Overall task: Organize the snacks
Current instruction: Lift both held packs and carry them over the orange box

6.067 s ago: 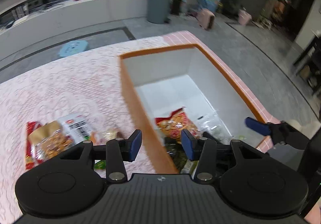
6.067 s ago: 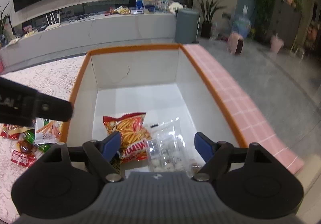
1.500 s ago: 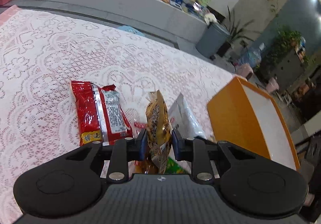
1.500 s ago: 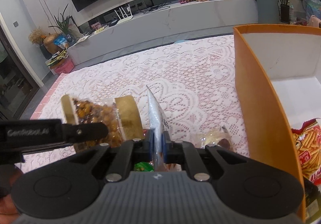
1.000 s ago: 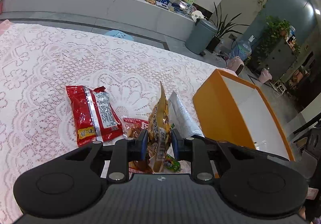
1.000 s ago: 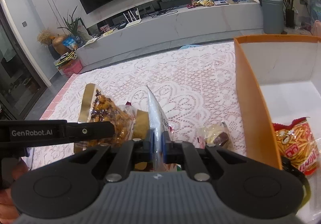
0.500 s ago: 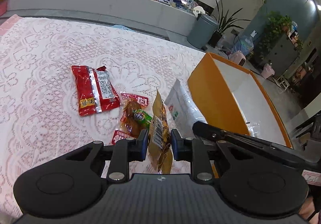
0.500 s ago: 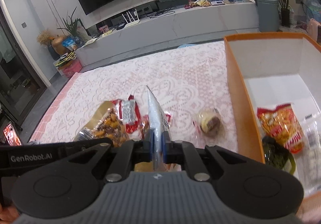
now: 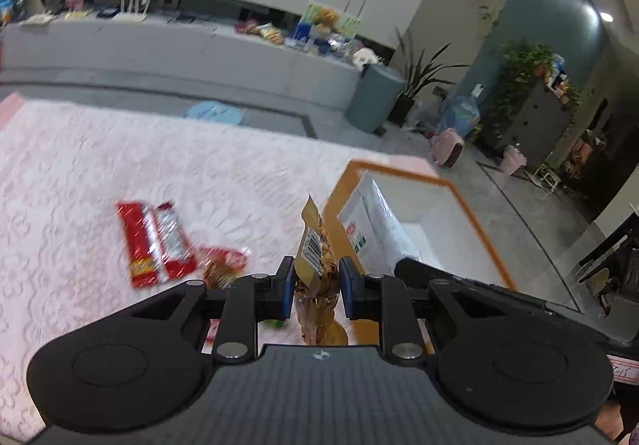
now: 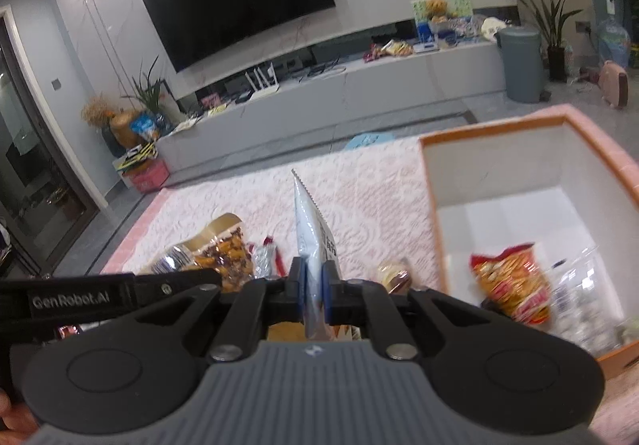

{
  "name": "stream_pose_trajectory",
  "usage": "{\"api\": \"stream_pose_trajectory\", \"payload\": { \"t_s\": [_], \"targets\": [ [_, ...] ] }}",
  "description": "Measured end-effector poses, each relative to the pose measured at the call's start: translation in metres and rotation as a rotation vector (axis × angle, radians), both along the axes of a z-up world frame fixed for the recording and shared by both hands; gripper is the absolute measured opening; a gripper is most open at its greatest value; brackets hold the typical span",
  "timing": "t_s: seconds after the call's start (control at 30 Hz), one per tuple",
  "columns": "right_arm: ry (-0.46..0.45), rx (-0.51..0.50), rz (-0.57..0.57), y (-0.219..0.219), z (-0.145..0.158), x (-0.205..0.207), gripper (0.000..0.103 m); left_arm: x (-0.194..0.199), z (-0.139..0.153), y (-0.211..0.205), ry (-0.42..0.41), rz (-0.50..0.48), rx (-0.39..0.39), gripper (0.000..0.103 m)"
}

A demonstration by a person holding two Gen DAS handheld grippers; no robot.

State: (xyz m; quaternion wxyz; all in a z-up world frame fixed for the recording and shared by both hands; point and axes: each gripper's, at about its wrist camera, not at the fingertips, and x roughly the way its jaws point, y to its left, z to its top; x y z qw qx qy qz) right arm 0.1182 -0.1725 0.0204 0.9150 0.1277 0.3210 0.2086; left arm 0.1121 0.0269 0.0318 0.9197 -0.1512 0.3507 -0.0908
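My left gripper is shut on a gold bag of nuts, held upright above the table; the same bag shows in the right wrist view. My right gripper is shut on a white snack packet, also seen in the left wrist view. The orange-rimmed white box stands to the right, with a red chip bag and a clear packet inside. It shows in the left wrist view too.
On the pink lace tablecloth lie a red packet, small red wrappers and a round wrapped pastry. A grey bin and a long low cabinet stand on the floor beyond.
Both grippers have lifted higher and moved right toward the box, each still holding its bag. The views now tilt up and show more of the room.
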Motion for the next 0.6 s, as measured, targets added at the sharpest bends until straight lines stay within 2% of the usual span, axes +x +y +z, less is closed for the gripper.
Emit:
{"api": "stream_pose_trajectory", "payload": {
  "t_s": [0.17, 0.37, 0.6],
  "targets": [
    [0.011, 0.024, -0.034, -0.039, 0.019, 0.009, 0.005, 0.017, 0.017, -0.027, -0.03, -0.058, -0.013, 0.024],
    [-0.015, -0.056, -0.101, -0.074, 0.041, 0.02, 0.005, 0.041, 0.029, -0.069, -0.052, -0.145, -0.016, 0.024],
    [0.029, -0.149, -0.144, -0.11, 0.036, 0.043, 0.005, 0.074, 0.024, -0.11, -0.044, -0.23, 0.008, 0.024]
  ]
}}
